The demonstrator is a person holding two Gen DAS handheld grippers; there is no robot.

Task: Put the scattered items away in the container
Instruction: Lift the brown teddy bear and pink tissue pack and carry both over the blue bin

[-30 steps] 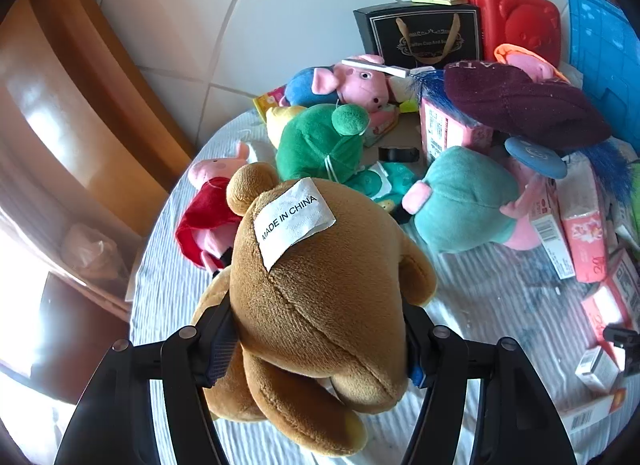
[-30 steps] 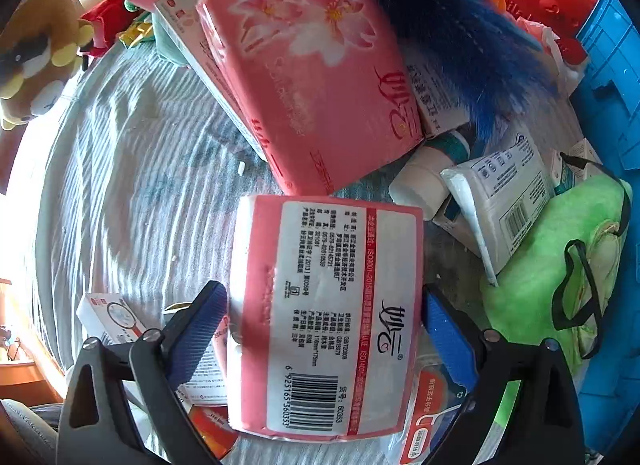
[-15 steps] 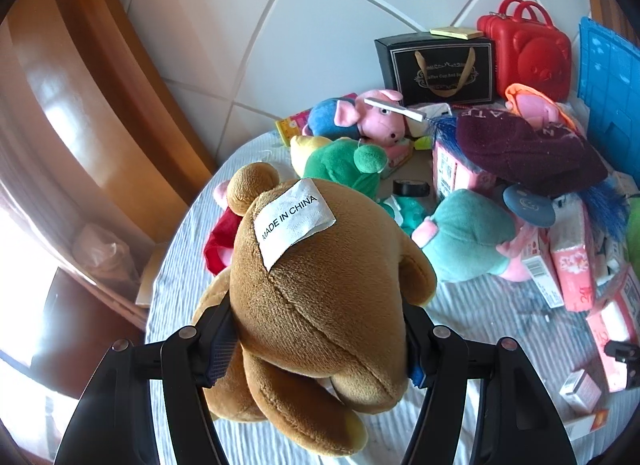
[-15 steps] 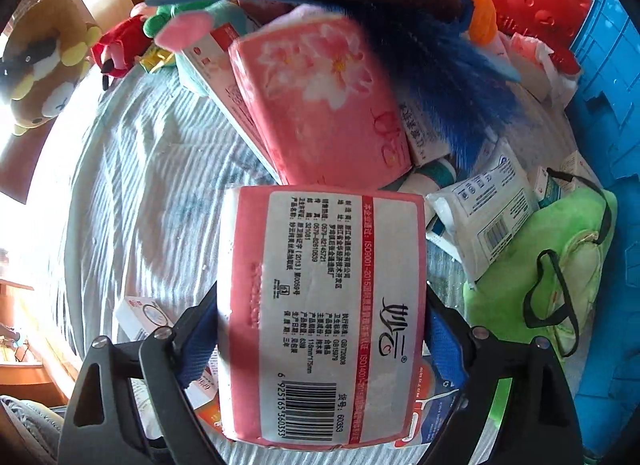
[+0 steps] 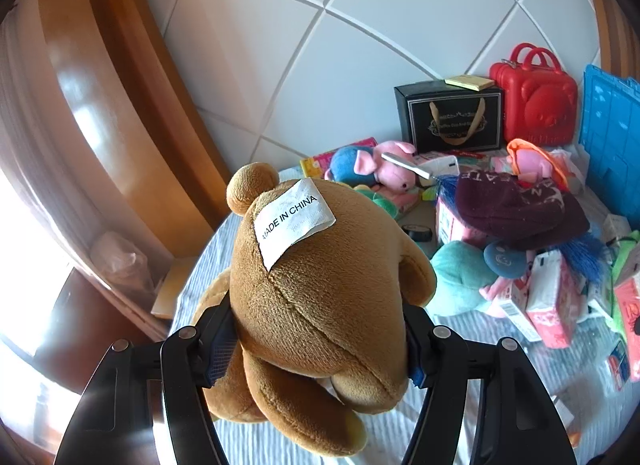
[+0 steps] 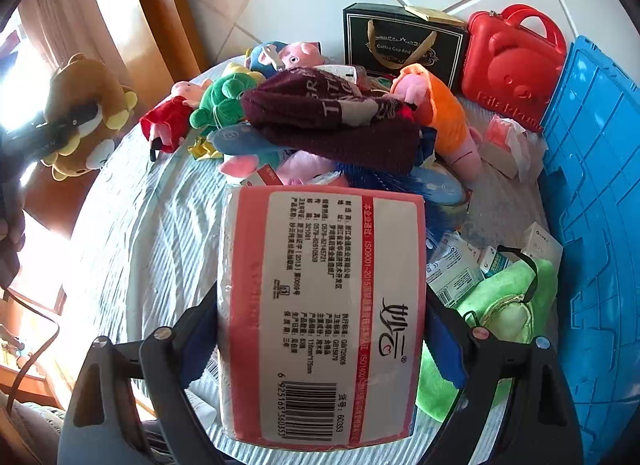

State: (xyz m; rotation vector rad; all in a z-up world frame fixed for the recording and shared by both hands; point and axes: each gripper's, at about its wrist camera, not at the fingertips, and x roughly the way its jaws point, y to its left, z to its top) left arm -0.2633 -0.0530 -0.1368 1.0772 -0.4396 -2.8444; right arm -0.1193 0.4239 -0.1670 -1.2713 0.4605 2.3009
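Observation:
My left gripper [image 5: 316,345] is shut on a brown plush bear [image 5: 320,289] with a "MADE IN CHINA" tag and holds it above the table. The bear also shows in the right wrist view [image 6: 86,117], in the air at the far left. My right gripper [image 6: 320,341] is shut on a pink tissue pack [image 6: 320,317] and holds it up over the table. The blue plastic crate [image 6: 596,205] stands along the right side; it also shows in the left wrist view [image 5: 612,137].
A heap of plush toys, a maroon beanie [image 6: 332,121], tissue packs and small boxes covers the striped cloth [image 6: 132,233]. A black gift bag [image 6: 400,45] and a red bear case [image 6: 516,65] stand at the back wall. A green cloth [image 6: 504,305] lies by the crate.
Both grippers have risen and tilted up with their loads. The table and the heap have dropped lower in both views, and more of the wall shows.

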